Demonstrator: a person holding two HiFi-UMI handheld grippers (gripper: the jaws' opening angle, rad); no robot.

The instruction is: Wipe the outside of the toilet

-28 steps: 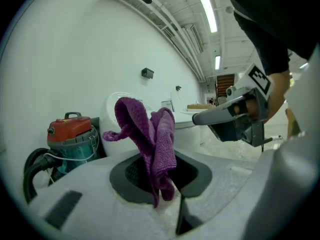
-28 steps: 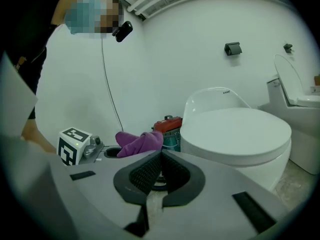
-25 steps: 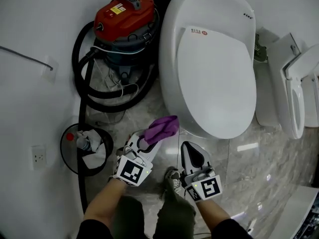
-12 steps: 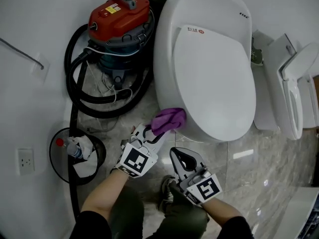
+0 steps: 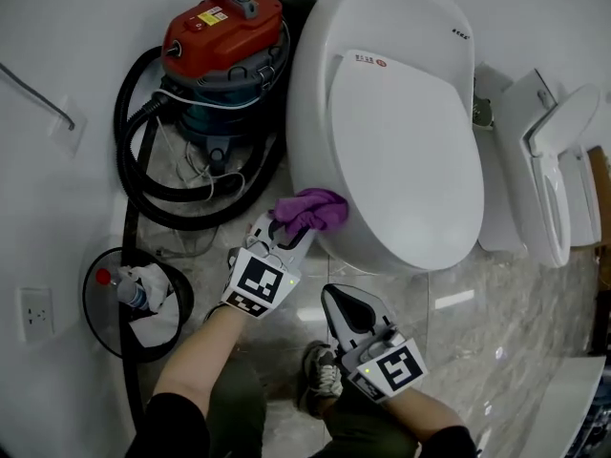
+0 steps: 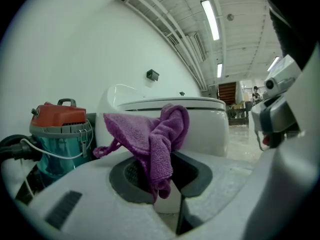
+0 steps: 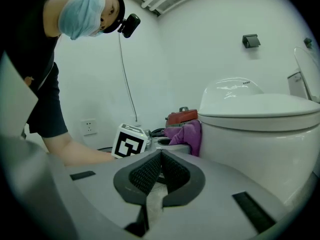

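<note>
Left gripper [image 5: 291,232] clamps purple cloth [image 5: 312,208] against toilet [image 5: 382,122] at frame center; right gripper [image 5: 346,305] jaws together, empty.

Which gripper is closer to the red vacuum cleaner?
Left. The left gripper, clamping the purple cloth, sits near the red vacuum cleaner; the right gripper hangs farther back, near the shoe.

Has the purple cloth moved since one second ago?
Yes. The purple cloth moved along the toilet side, toward the red vacuum cleaner.
</note>
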